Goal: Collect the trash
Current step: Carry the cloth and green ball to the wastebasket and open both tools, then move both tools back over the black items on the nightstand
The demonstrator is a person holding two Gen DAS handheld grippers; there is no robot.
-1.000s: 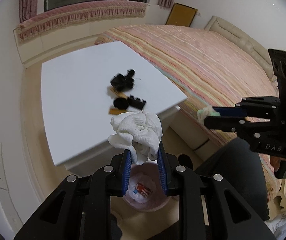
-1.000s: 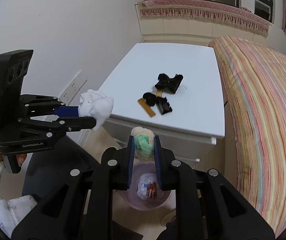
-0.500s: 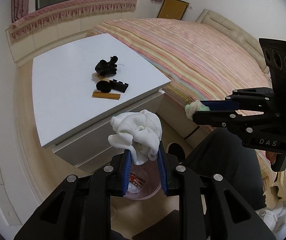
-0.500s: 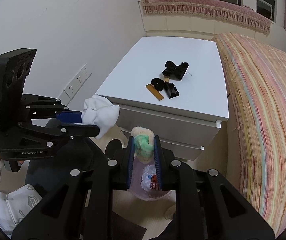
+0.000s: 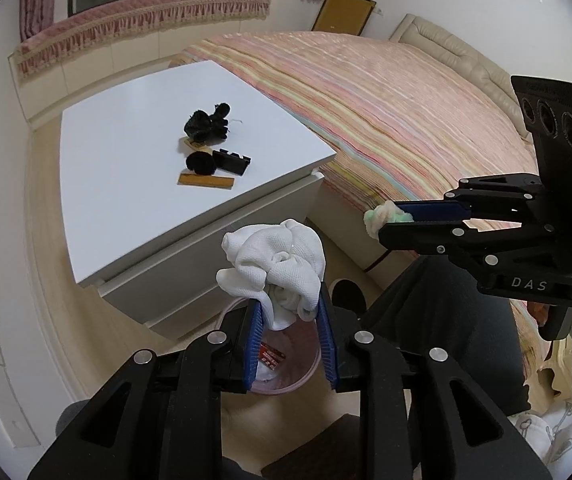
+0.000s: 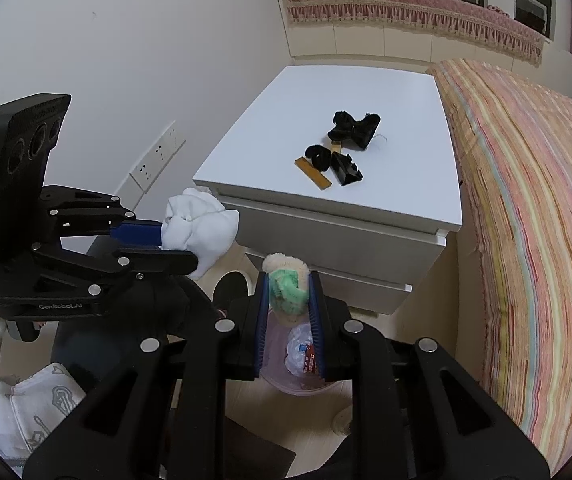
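The relation that mattered was vertical: the pink waste bin [image 5: 286, 368] stood on the floor in front of the white desk [image 5: 134, 184], and both wads of trash hung almost straight above its mouth. In the left wrist view the bin's rim and the litter already inside showed directly between and below the fingers of the left tool [image 5: 289, 320]; in the right wrist view the same bin [image 6: 297, 380] lay under the right tool [image 6: 287, 300]. Neither tool looked clearly nearer – each seemed lined up over the opening, so the coming move was, by my reading, a release rather than a reach.

The left tool had a crumpled white cloth wad [image 5: 274, 268] between its blue pads, most of it bulging above the tips, and its jaws were opening, the cloth not yet fallen. The right tool had a smaller green and cream wad [image 6: 286, 284] between its pads; its jaws were opening too, with the wad still caught there.

Both tools pointed steeply downward, tilted forward toward the desk, side by side and near each other – the left one to the left of the bin, the right one toward the striped bed [image 6: 525, 240]. Black odds and ends and a tan strip [image 5: 206, 181] lay on the desk, well apart from both tools.
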